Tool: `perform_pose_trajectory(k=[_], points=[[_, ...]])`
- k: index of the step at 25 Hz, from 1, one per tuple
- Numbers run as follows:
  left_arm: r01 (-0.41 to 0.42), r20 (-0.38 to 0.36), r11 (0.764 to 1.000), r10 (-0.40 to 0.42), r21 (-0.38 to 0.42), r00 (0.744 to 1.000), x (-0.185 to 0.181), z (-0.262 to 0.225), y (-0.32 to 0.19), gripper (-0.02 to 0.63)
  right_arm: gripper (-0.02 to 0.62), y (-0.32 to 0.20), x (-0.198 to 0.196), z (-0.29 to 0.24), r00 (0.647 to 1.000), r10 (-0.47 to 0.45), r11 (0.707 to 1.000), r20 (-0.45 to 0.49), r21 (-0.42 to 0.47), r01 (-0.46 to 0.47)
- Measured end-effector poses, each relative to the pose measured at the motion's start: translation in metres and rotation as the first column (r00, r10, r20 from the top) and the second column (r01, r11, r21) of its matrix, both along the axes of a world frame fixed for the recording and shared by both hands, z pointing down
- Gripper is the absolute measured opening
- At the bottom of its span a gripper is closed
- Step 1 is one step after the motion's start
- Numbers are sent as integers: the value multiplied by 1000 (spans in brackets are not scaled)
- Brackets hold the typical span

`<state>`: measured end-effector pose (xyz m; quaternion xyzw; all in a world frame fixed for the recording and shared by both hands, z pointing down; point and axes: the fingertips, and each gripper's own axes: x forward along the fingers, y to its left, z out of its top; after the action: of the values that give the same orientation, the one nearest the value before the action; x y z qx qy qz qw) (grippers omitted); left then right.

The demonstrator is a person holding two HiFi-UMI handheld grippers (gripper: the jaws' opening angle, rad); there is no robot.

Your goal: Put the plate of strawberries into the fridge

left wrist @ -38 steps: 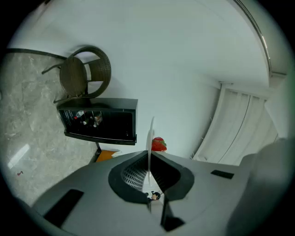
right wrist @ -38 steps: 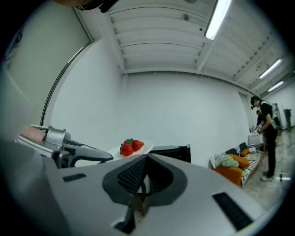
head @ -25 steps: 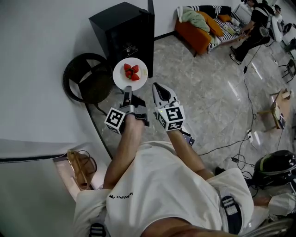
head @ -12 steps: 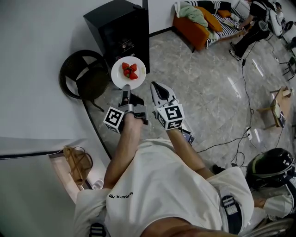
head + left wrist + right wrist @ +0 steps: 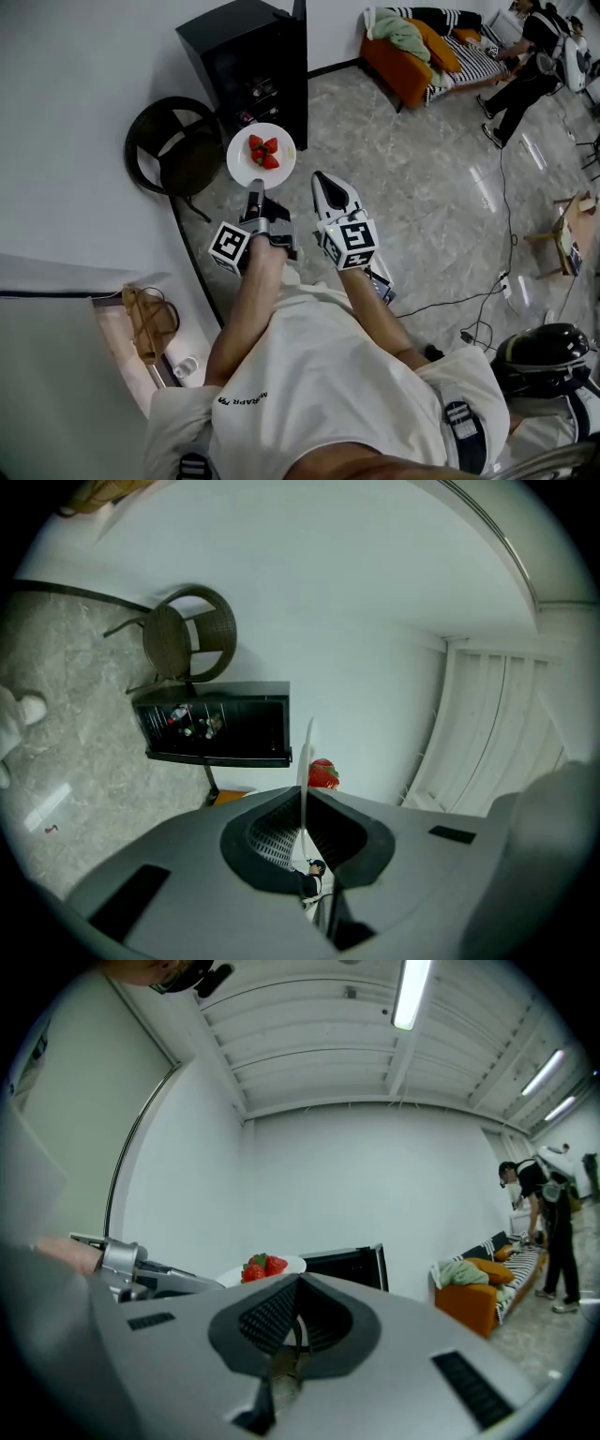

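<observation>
A white plate (image 5: 246, 167) with three red strawberries (image 5: 263, 151) is held level over the floor, just in front of the black fridge (image 5: 246, 62). My left gripper (image 5: 254, 194) is shut on the plate's near rim. In the left gripper view the plate (image 5: 305, 757) shows edge-on between the jaws, with a strawberry (image 5: 323, 774) above it and the fridge (image 5: 214, 724) behind. My right gripper (image 5: 323, 180) is shut with nothing in it, close to the right of the plate. In the right gripper view the plate (image 5: 285, 1265) and the fridge (image 5: 352, 1261) lie ahead.
A dark round wicker chair (image 5: 173, 155) stands left of the fridge against the white wall. An orange sofa (image 5: 417, 52) with cushions and a person (image 5: 525, 56) are at the far right. Cables (image 5: 478, 291) run over the grey marble floor.
The head view has shifted a little as the person moves. Both grippers keep their pose and the plate stays in the left gripper, near the fridge front.
</observation>
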<state>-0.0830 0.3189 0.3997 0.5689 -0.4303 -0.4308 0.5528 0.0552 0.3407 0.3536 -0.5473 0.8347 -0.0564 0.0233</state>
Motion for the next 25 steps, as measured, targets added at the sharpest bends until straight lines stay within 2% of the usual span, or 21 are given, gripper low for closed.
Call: perform_pose_trajectory(k=[8, 18, 21, 25], points=[[-20, -4, 999, 20, -35, 1000, 5, 15, -10, 12, 12, -11, -8, 12, 1000, -24, 999, -10, -28, 24], [-35, -42, 999, 34, -15, 999, 10, 39, -27, 12, 12, -22, -10, 15, 999, -15, 1000, -46, 17, 16], [-46, -32, 999, 45, -20, 998, 18, 42, -36, 12, 12, -31, -2, 17, 999, -10, 1000, -46, 16, 11], [-35, -29, 999, 34, -16, 999, 10, 48, -32, 12, 12, -23, -13, 24, 998, -24, 999, -64, 29, 26]])
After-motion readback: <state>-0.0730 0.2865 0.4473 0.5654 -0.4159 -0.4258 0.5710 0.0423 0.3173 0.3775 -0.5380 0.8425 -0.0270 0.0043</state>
